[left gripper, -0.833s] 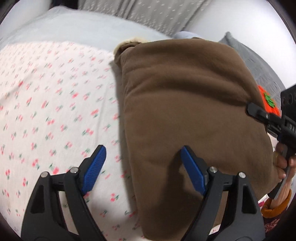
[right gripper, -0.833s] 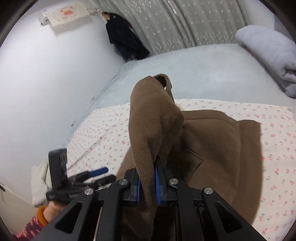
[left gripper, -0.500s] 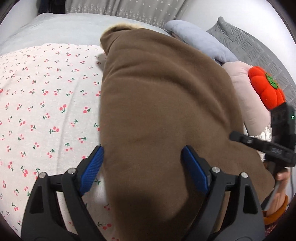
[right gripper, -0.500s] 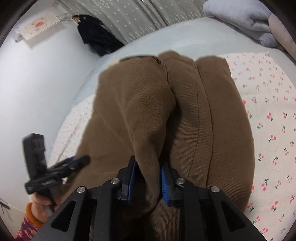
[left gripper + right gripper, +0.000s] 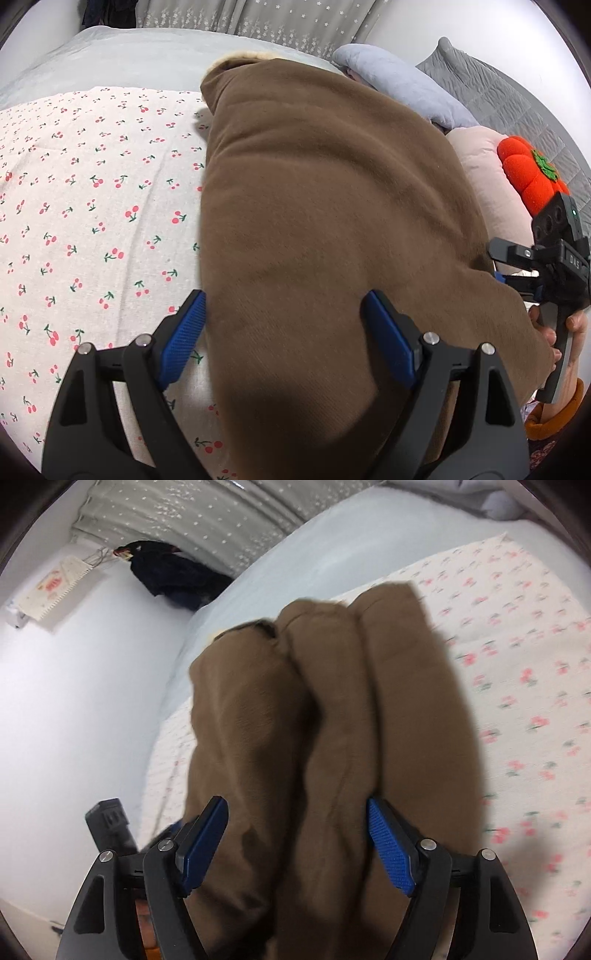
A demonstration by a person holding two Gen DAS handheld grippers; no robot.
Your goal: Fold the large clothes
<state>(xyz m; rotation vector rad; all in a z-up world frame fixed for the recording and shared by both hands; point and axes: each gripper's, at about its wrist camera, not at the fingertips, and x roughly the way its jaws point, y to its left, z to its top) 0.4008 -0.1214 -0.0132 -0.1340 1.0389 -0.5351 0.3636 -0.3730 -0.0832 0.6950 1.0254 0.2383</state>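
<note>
Left wrist view puts your left hand-held gripper (image 5: 284, 332) nearest, its blue pads spread wide over the brown garment (image 5: 325, 229) and pinching nothing. Across the folded bulk, at the right edge, your right hand-held gripper (image 5: 517, 266) sits by the garment's near corner; from its own camera the right hand-held gripper (image 5: 297, 838) is also spread, with the brown garment (image 5: 332, 720) lying between the pads in three soft lengthwise rolls, apparently let go.

By the look of it a fold has just been laid down and the grip released. Your next move likely calls for picking a fresh edge: the long left border lies just beside your left pad, on the cherry-print sheet (image 5: 92, 203).

That sheet gives broad open room on your left for sliding or turning the bundle. The right side is crowded: a pink cushion (image 5: 484, 177), an orange plush (image 5: 528, 177) and a pale blue pillow (image 5: 399, 85) sit close against the garment. Farther off, the cream-lined collar end (image 5: 236, 61) reaches onto the grey bedcover (image 5: 129, 55).
</note>
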